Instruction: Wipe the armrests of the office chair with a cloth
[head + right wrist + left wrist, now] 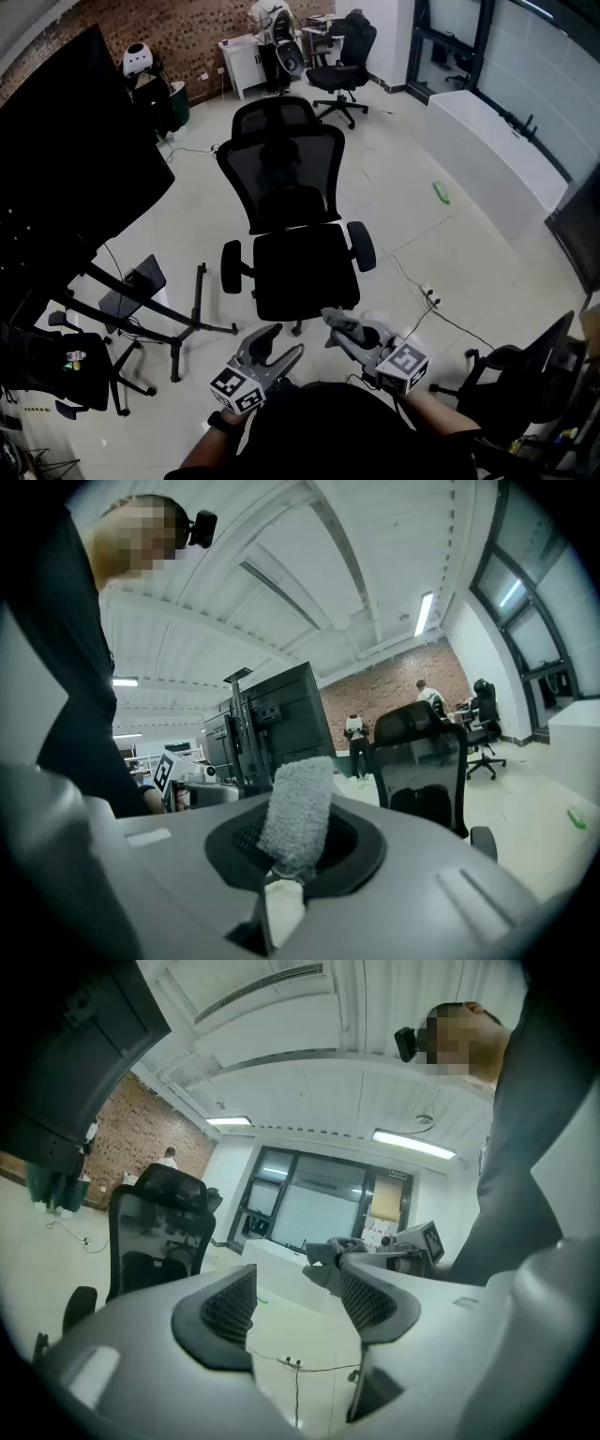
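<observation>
Two tongs low in the frame, office chair (292, 272) at centre just above them. Right tongs (336, 328) clenched on the grey cloth (298, 813), a tuft poking past the tips. Left tongs (298, 1305) released, nothing between. Wiping looks not yet started. Suggest laying the cloth flat on the nearer armrest (362, 246), stroking along its full length, and keeping the clamp firm so the cloth can't slip.

office chair (281, 178) base: mostly hidden under the seat (305, 267)
cloth (298, 808) lower end: hidden inside the right hand-held gripper (286, 855)
right chair (520, 375): cut off
</observation>
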